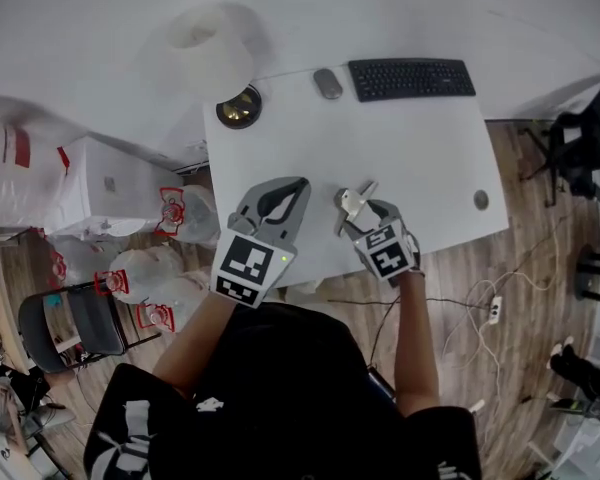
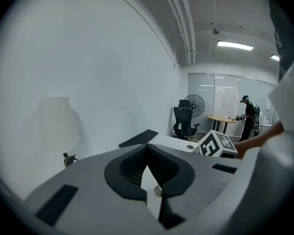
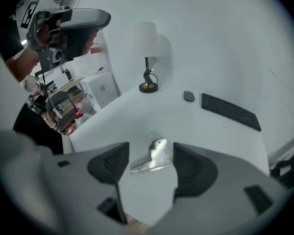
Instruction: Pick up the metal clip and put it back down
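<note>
No writing can be read anywhere; the only print is the black-and-white square markers on the cube (image 1: 388, 251) of the right gripper (image 1: 365, 216) and on that of the left gripper (image 1: 298, 184); the keys of the keyboard (image 1: 411, 78) are too small to read. The clip (image 3: 157, 155) is thin bright metal, a flat bent plate with one rounded end; it is on the white table (image 1: 430, 168), near the front edge, between the jaws of the right gripper. These jaws stand wide apart — their black ribbed pads are just beside the clip on both sides, and I cannot see that they press on it. The left gripper is to its left, above the same front edge; its jaws are together at the tips, with nothing between them. Both grippers are of grey matte plastic. At the far side of the table stand a lamp (image 1: 212, 48) — white drum shade, round brass-coloured foot — a grey oval mouse (image 1: 328, 83) and the flat black keyboard; the table top is smooth and plain.
</note>
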Demonstrator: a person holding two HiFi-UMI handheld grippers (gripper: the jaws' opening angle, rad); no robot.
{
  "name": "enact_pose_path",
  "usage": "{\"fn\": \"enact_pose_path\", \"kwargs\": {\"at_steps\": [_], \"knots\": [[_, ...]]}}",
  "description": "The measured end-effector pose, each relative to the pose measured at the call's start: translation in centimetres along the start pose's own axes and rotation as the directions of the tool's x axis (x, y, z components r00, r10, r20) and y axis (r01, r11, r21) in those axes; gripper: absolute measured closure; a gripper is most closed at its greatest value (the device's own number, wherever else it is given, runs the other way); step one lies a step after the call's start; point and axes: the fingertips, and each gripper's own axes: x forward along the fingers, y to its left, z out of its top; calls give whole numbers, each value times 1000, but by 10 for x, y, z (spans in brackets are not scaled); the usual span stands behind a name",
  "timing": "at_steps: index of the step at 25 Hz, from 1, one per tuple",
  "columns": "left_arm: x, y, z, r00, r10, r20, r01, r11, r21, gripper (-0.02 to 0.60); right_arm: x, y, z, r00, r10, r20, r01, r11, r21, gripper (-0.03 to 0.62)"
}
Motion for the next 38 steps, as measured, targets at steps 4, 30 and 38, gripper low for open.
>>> {"fn": "enact_pose_path", "kwargs": {"at_steps": [4,30,38], "knots": [[-2,9,-8,1000,25,-18,-25,1000,-11,558,19,-6,0,999,10,-44,-12,999,-40,305],[-13,55,-39,984,150,-92,-155,986,-53,558,115,-23,-38,958,52,-282,-93,987,-134,293],[-13,58,-40,985,146,-90,-152,987,-58,558,116,-23,-37,958,70,-278,-106,988,-115,295]]}}
